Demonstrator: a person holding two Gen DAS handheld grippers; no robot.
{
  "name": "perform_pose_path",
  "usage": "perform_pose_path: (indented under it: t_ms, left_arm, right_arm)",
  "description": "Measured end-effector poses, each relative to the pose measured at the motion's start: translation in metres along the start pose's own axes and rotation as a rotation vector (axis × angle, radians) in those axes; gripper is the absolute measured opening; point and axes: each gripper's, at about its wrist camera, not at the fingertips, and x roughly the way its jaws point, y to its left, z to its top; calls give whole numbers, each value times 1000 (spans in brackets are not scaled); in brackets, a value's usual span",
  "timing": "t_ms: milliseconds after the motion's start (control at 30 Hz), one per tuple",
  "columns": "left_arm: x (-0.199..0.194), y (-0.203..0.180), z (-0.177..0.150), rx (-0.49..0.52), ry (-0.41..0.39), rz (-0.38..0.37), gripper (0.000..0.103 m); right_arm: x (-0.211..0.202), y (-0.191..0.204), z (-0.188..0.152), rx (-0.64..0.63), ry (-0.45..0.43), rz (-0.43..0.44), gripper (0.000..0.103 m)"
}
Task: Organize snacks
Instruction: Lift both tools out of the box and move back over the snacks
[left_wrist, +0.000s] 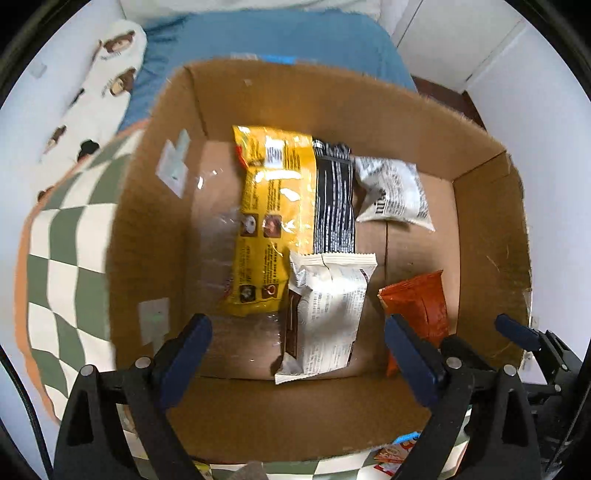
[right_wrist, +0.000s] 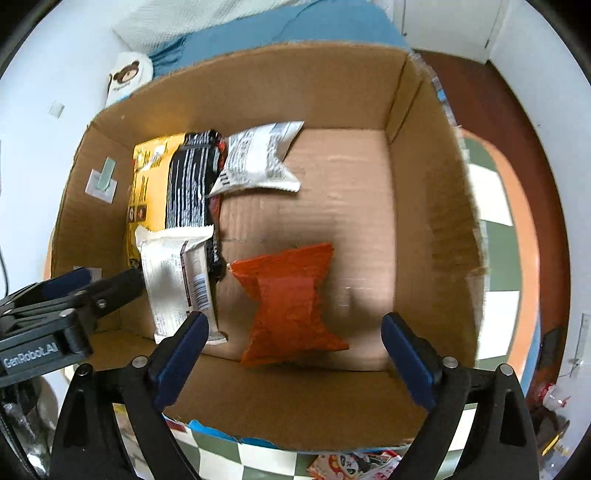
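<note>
An open cardboard box (left_wrist: 491, 236) (right_wrist: 436, 206) holds several snack packets. A yellow packet (left_wrist: 269, 221) (right_wrist: 142, 192) lies at its left, a black striped packet (left_wrist: 332, 199) (right_wrist: 188, 184) beside it, a white printed packet (left_wrist: 395, 192) (right_wrist: 258, 158) at the back, a white bar packet (left_wrist: 325, 317) (right_wrist: 177, 280) at the front and an orange packet (left_wrist: 421, 299) (right_wrist: 291, 302) to its right. My left gripper (left_wrist: 299, 358) is open and empty above the box's near wall, over the white bar packet. My right gripper (right_wrist: 291, 358) is open and empty over the orange packet.
The box stands on a green-and-white checked cloth (left_wrist: 66, 266) (right_wrist: 495, 236). More small snack packets (right_wrist: 354, 465) (left_wrist: 399, 450) lie on the cloth in front of the box. A blue cushion (left_wrist: 280, 40) and a bear-print cloth (left_wrist: 110, 74) lie behind it.
</note>
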Motion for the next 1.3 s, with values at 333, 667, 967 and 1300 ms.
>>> perform_pose_path:
  t_ms: [333, 667, 967, 1300]
  left_arm:
    - [-55, -3, -33, 10, -175, 10, 96]
    - [-113, -9, -81, 15, -347, 13, 96]
    - [-149, 9, -130, -21, -426, -3, 96]
    - [-77, 88, -196, -160, -238, 122, 96]
  right_arm:
    - [-50, -11, -29, 18, -168, -31, 97]
    - [-133, -5, -78, 2, -366, -29, 97]
    - [-163, -2, -131, 40, -376, 75, 97]
    - [-76, -8, -173, 80, -161, 142, 97]
